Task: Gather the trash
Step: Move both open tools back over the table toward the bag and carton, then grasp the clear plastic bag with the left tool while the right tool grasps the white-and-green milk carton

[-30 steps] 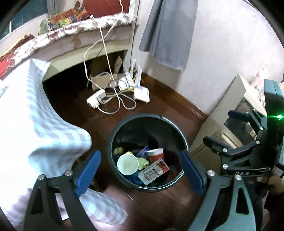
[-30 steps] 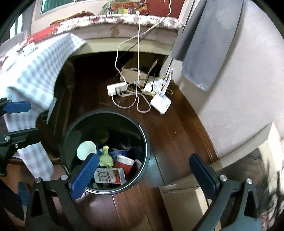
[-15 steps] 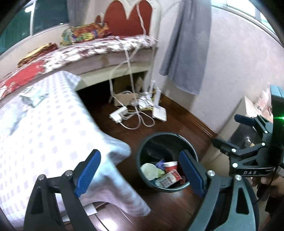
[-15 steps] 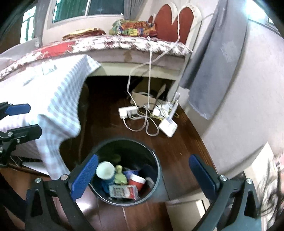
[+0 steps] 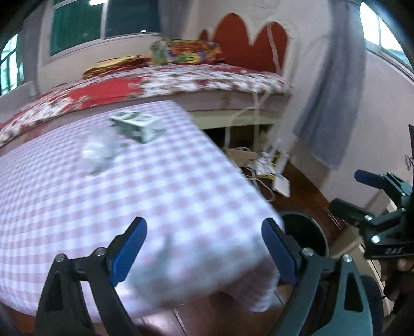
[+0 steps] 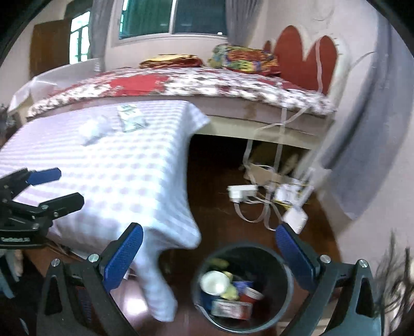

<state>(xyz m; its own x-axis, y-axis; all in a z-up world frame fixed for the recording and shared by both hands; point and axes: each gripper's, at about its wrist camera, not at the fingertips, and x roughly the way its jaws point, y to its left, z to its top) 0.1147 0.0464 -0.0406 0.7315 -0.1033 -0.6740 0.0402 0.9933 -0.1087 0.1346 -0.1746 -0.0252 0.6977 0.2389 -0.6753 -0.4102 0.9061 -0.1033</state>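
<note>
Checkered counter (image 5: 160, 186) had a carton (image 5: 134, 125) and crumpled wrapper (image 5: 99, 152) at its far end; both tongs, left (image 5: 204, 254) and right (image 6: 209, 256), gaped apart, empty, trash bin (image 6: 282, 281) nearby.

Home bedroom: bed (image 6: 196, 88) with floral cover and red headboard (image 6: 305, 59) at far wall, folded blankets (image 6: 243, 59), window (image 6: 170, 18), checked tablecloth (image 6: 124, 165) near left, wooden floor (image 6: 220, 214).

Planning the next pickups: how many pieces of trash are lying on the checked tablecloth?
2: a small green-and-white carton near the tablecloth's far edge, and a crumpled white wad just beside it. Motion blur may hide smaller scraps.
</note>
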